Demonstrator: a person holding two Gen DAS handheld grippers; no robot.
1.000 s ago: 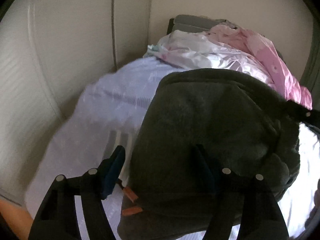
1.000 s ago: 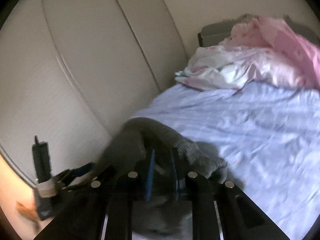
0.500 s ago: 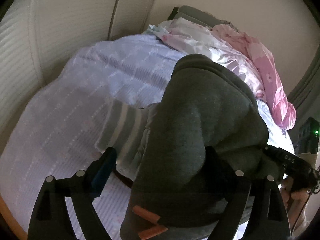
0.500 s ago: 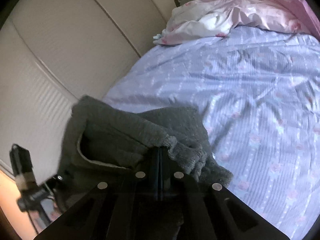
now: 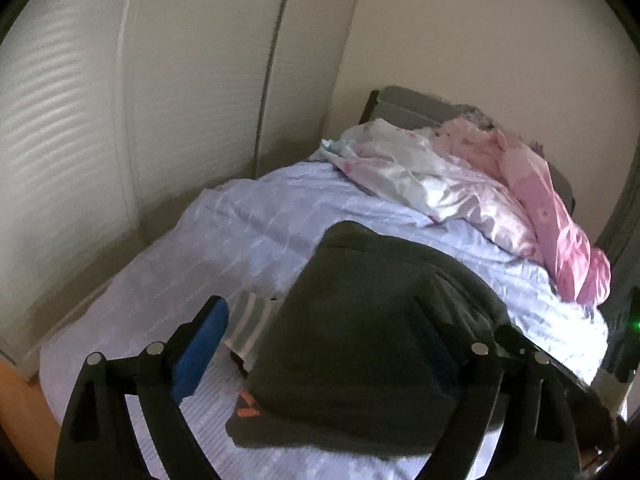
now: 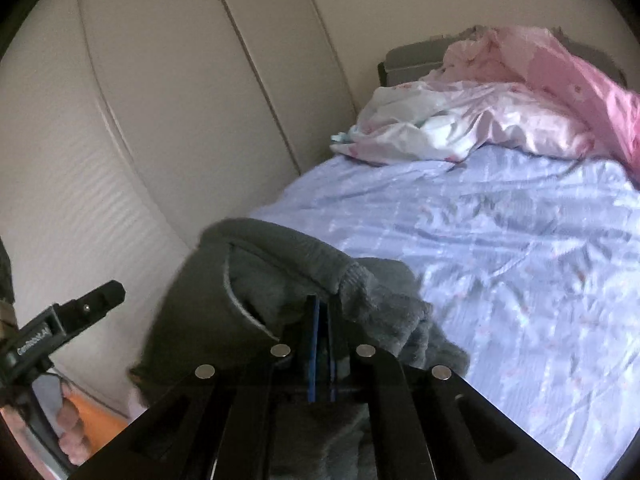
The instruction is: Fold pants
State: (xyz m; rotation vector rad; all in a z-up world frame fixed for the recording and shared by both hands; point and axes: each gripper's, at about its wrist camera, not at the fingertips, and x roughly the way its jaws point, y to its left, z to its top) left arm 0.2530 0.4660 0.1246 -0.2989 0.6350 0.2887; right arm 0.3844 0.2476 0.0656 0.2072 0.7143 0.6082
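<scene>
My right gripper (image 6: pixel 320 320): clamped on dark pants (image 6: pixel 280 280), near left of bed (image 6: pixel 500 240). My left gripper (image 5: pixel 320 344): jaws opening wide, pants (image 5: pixel 360 320) between them, ungripped.

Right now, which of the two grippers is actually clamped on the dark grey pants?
The right gripper: its blue pads are pinched shut on the dark grey pants. The left gripper stands wide, its jaws opening, pads off the cloth.

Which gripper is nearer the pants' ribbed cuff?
Right. The right gripper is shut on the pants right beside the ribbed cuff; the left gripper, jaws opening, straddles the far side of the pants.
</scene>
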